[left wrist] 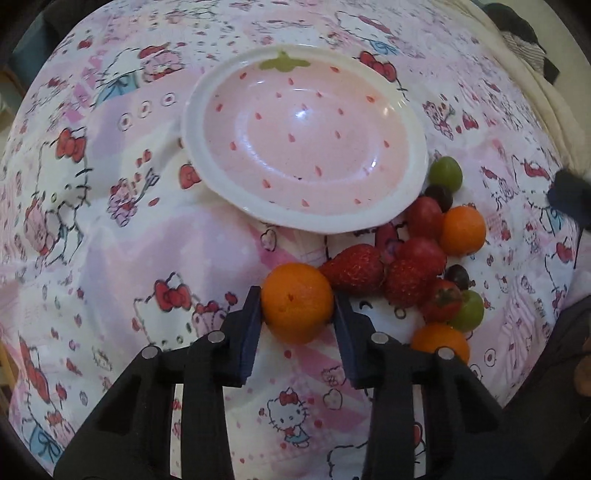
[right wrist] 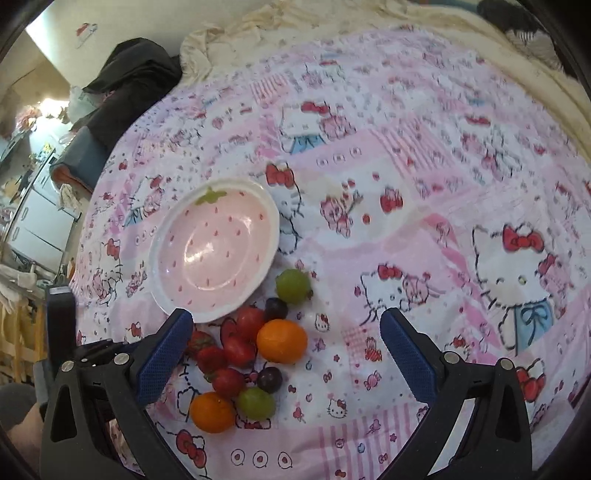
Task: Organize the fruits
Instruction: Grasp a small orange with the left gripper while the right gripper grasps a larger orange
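Observation:
My left gripper (left wrist: 298, 301) is shut on an orange (left wrist: 297, 302), just off the near side of a pink strawberry-pattern bowl (left wrist: 415, 162) that stands empty on the cloth. To the right lies a heap of fruit: strawberries (left wrist: 354, 268), another orange (left wrist: 462, 230), a green grape (left wrist: 445, 174), dark grapes (left wrist: 439, 196). My right gripper (right wrist: 286, 334) is open and empty, hovering above the heap. Between its fingers I see an orange (right wrist: 282, 340), strawberries (right wrist: 236, 350), a green grape (right wrist: 292, 285) and the bowl (right wrist: 271, 225). The held orange is hidden in the right wrist view.
A Hello Kitty patterned cloth (left wrist: 110, 240) covers the surface. A cream blanket (right wrist: 406, 18) and dark clothing (right wrist: 129, 74) lie at the far edge. Furniture and clutter (right wrist: 33, 184) stand far left in the right wrist view.

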A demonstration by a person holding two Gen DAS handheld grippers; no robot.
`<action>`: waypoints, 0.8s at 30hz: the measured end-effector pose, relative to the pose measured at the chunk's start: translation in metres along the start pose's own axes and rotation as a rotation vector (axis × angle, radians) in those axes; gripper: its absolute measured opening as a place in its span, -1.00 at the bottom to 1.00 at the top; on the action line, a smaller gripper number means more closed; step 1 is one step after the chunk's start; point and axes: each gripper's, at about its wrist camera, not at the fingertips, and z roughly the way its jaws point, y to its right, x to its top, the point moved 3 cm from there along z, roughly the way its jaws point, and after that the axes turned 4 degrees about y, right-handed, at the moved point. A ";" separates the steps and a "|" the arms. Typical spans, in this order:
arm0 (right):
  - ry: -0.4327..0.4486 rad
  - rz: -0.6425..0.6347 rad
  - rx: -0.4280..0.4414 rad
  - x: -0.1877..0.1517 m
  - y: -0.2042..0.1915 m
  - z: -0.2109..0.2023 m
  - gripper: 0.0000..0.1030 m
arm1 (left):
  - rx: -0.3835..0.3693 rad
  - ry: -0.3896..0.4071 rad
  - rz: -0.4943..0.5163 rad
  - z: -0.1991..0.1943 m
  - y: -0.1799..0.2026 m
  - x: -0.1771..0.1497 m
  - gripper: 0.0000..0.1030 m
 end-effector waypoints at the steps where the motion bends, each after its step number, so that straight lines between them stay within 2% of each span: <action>1: -0.025 0.007 0.014 -0.002 0.001 0.004 0.78 | 0.001 -0.002 -0.014 -0.003 -0.002 0.000 -0.37; 4: -0.174 0.045 0.036 -0.013 0.007 0.029 0.46 | -0.008 0.016 -0.061 -0.013 -0.013 -0.002 -0.38; 5: -0.232 0.071 0.045 -0.018 0.010 0.039 0.41 | -0.007 0.025 -0.074 -0.015 -0.017 -0.002 -0.38; 8: -0.296 0.088 0.036 -0.023 0.013 0.057 0.30 | 0.016 0.059 -0.099 -0.025 -0.027 0.000 -0.38; 14: -0.343 0.068 0.042 -0.026 0.005 0.081 0.11 | 0.038 0.103 -0.123 -0.036 -0.032 0.004 -0.38; 16: -0.358 0.059 0.042 -0.031 0.005 0.084 -0.13 | 0.050 0.113 -0.121 -0.037 -0.029 0.006 -0.38; 24: -0.276 0.061 0.064 -0.029 0.008 0.056 -0.18 | 0.072 0.170 -0.120 -0.051 -0.032 0.008 -0.38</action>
